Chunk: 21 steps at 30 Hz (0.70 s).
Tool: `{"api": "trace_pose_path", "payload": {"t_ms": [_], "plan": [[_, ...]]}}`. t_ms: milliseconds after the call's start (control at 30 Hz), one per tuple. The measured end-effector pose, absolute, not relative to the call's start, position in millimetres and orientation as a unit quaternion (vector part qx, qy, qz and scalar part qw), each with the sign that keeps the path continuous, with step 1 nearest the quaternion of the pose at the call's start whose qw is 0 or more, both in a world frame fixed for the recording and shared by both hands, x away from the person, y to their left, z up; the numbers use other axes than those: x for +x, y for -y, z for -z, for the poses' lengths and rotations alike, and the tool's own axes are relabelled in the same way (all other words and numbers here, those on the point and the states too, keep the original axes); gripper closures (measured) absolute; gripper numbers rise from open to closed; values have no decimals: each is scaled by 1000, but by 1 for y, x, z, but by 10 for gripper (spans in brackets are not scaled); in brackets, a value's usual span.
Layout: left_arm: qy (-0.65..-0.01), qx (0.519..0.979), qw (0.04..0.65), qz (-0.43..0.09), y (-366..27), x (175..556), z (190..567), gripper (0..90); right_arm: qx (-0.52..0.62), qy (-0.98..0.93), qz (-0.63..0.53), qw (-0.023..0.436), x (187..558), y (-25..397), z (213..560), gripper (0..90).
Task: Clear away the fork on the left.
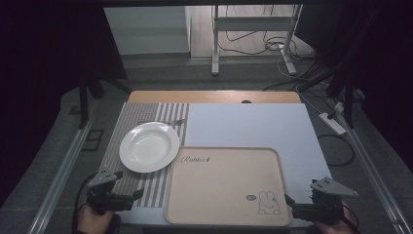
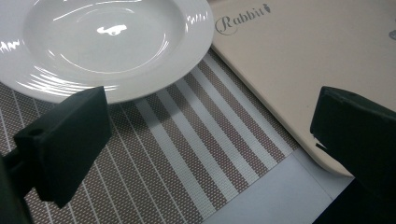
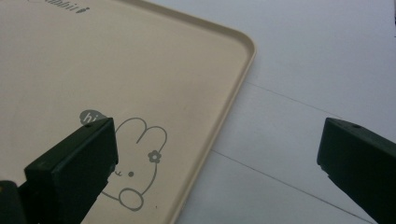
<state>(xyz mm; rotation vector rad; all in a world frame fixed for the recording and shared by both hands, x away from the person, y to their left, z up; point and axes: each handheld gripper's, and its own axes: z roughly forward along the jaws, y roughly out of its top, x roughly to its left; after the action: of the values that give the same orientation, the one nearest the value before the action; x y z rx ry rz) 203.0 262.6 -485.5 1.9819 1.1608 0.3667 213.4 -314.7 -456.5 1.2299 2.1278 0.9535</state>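
White plate [image 1: 149,146] sits on the striped mat [image 1: 146,187] beside my beige tray [image 1: 224,185] at the table's near edge; both my left gripper [image 1: 127,184] and right gripper [image 1: 288,201] hover released.

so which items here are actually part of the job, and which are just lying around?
Likely in play:
white plate
beige tray
left tongs, open
right tongs, open

Lying about:
striped placemat
fork behind the plate
power strip on the floor

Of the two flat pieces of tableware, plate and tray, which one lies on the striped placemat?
The white plate lies on the striped placemat. The beige tray with the rabbit drawing sits beside it on the pale sheet, empty.
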Motion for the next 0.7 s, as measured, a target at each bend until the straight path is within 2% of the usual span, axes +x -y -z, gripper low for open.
{"api": "trace_pose_path", "payload": {"t_ms": [700], "plan": [[-462,785,392,-129,-263,206,486,5,444,-789,-345,249,214,313,457,0]]}}
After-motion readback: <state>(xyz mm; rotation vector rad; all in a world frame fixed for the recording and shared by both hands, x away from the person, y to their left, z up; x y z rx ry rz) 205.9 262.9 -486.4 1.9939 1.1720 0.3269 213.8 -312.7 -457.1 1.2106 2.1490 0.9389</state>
